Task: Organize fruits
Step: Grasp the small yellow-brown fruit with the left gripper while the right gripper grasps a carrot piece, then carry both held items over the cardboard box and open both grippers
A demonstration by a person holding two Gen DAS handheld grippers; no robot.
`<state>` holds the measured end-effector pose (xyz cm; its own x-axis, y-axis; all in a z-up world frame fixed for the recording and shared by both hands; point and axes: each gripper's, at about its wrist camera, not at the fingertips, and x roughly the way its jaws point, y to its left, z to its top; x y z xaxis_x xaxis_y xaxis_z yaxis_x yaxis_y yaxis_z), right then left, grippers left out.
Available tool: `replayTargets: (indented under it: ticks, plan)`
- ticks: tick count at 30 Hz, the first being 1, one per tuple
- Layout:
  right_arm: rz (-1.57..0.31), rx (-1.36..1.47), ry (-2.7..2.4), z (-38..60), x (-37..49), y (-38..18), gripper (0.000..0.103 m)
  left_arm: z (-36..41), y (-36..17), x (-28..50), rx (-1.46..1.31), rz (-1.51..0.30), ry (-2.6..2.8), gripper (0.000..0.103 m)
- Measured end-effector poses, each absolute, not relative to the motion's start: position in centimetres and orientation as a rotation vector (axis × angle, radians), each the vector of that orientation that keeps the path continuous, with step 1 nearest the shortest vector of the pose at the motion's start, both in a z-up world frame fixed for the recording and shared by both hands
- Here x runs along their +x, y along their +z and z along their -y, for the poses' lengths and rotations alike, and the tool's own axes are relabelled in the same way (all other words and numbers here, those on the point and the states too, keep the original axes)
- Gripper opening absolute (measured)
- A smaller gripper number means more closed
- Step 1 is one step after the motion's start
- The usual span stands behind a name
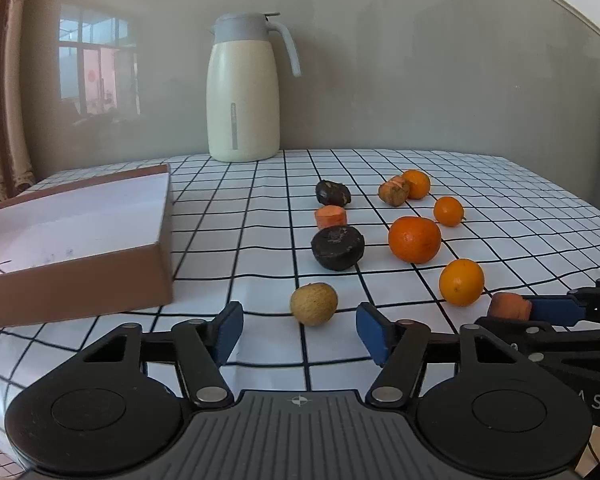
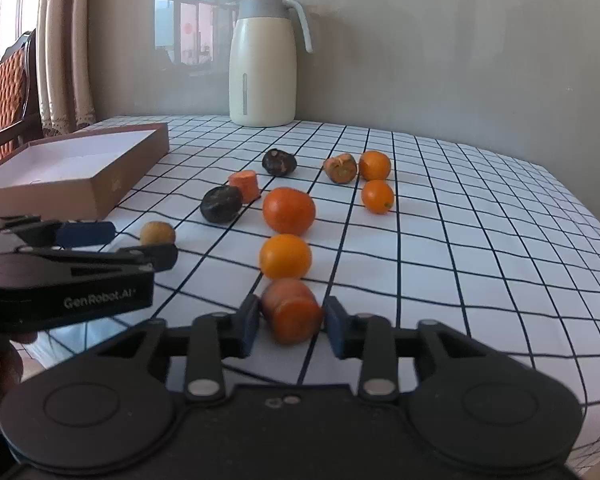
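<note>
Orange carrot chunk sits clenched in your right gripper at the desk's near edge, its long axis running near to far, cut face toward you. Your left gripper stands released, with the tan longan just beyond its pads. Only the right wrist view shows both pads on the carrot.

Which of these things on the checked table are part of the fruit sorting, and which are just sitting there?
Part of the job:
- oranges, such as the big one
- carrot piece gripped by the right gripper
- small tan fruit ahead of the open left gripper
- dark fruits
- open brown box, probably where they go

Just lying about:
- cream jug
- chair
</note>
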<state>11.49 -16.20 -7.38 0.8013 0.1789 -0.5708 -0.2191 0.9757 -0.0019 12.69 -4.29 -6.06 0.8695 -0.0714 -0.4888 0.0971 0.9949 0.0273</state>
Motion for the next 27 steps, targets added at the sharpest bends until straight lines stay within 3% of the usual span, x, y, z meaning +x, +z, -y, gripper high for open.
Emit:
replayTargets:
  ticks: [7, 27]
  plan:
    - [-0.603, -0.039, 0.195, 16.8, 13.5, -7.4, 0.025, 5.2, -6.3, 13.9, 0.050, -0.513, -0.094, 0.027]
    - [-0.561, -0.016, 0.187, 17.1, 12.2, -6.0, 0.025, 3.6, -4.6, 11.7, 0.055, -0.473, -0.080, 0.027]
